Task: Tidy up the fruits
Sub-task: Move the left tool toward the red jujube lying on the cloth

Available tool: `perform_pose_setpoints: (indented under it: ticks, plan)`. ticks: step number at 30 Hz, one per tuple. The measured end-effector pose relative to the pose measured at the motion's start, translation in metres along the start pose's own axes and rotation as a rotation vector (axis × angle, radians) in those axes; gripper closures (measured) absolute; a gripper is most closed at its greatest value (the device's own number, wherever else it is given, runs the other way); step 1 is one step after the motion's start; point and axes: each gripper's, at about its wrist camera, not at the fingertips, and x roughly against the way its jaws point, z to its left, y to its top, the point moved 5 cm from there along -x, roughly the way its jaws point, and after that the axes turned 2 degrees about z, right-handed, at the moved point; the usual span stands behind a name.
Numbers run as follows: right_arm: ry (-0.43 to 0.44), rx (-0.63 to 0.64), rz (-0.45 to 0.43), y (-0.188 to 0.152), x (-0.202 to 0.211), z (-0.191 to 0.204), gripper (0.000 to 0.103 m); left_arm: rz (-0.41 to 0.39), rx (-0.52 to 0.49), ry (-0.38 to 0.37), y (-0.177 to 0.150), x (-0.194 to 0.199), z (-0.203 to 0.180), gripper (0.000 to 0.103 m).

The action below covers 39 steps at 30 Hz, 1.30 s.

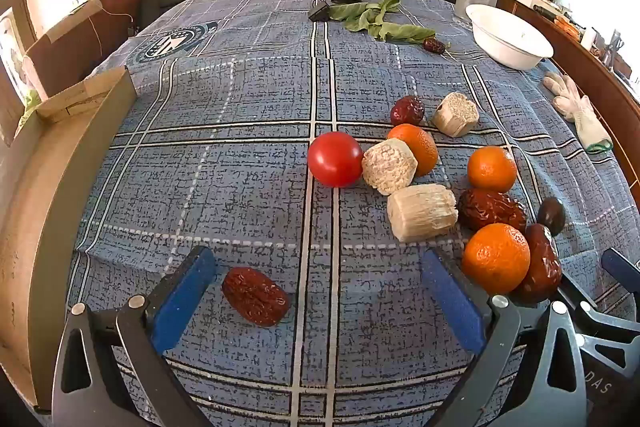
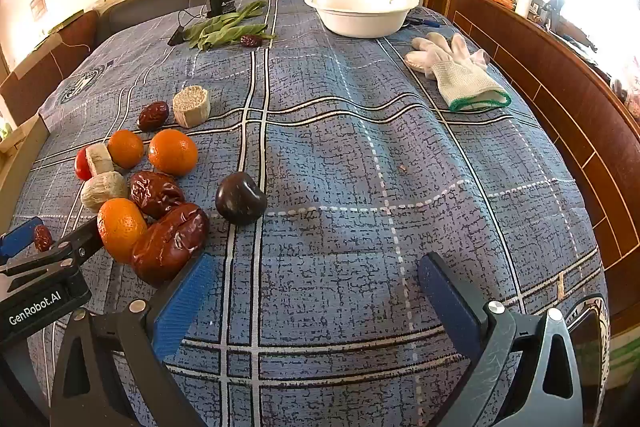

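On a table spread with a blue plaid cloth [image 1: 248, 147], a lone red date [image 1: 255, 295] lies just ahead of the left gripper [image 1: 318, 291], between its wide-open, empty jaws and nearer the left pad, its long axis slanting across the gap. The heap of oranges, dates and corn pieces crowds that gripper's right finger, the nearest orange [image 1: 496, 258] touching it. The right gripper [image 2: 316, 297], equally open and empty, hangs over bare cloth beside a dark plum [image 2: 240, 198], with the white bowl [image 2: 362, 11] far across open cloth.
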Motion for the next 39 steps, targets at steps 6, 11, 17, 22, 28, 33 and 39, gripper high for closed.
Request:
perform_pose_setpoints:
  ticks: [6, 11, 17, 22, 28, 33, 39]
  plan:
    - [-0.001, 0.001, 0.000, 0.000, 0.000, 0.000, 0.000, 0.001, 0.001, -0.001, 0.000, 0.000, 0.000, 0.000]
    - [-0.001, 0.001, 0.000, -0.001, 0.001, 0.000, 0.000, 0.000, 0.000, 0.001, 0.000, 0.000, 0.000, 0.000]
    - [-0.001, 0.001, 0.000, -0.001, 0.001, -0.001, 0.000, 0.015, -0.024, -0.014, 0.000, 0.000, 0.000, 0.000]
    - [-0.001, -0.005, 0.005, -0.002, 0.002, -0.001, 0.000, 0.042, -0.064, -0.036, -0.003, 0.000, -0.004, 0.000]
    - [-0.015, -0.037, 0.075, -0.011, 0.006, -0.001, 0.000, 0.080, -0.130, -0.086, -0.008, 0.003, -0.003, 0.000]
    - [-0.017, -0.034, 0.079, -0.017, 0.012, 0.000, 0.000, 0.063, -0.081, -0.178, -0.024, 0.027, 0.006, 0.000]
    - [-0.027, -0.085, 0.007, -0.015, 0.033, 0.001, 0.001, -0.102, -0.064, -0.148, -0.032, 0.083, 0.028, 0.000]
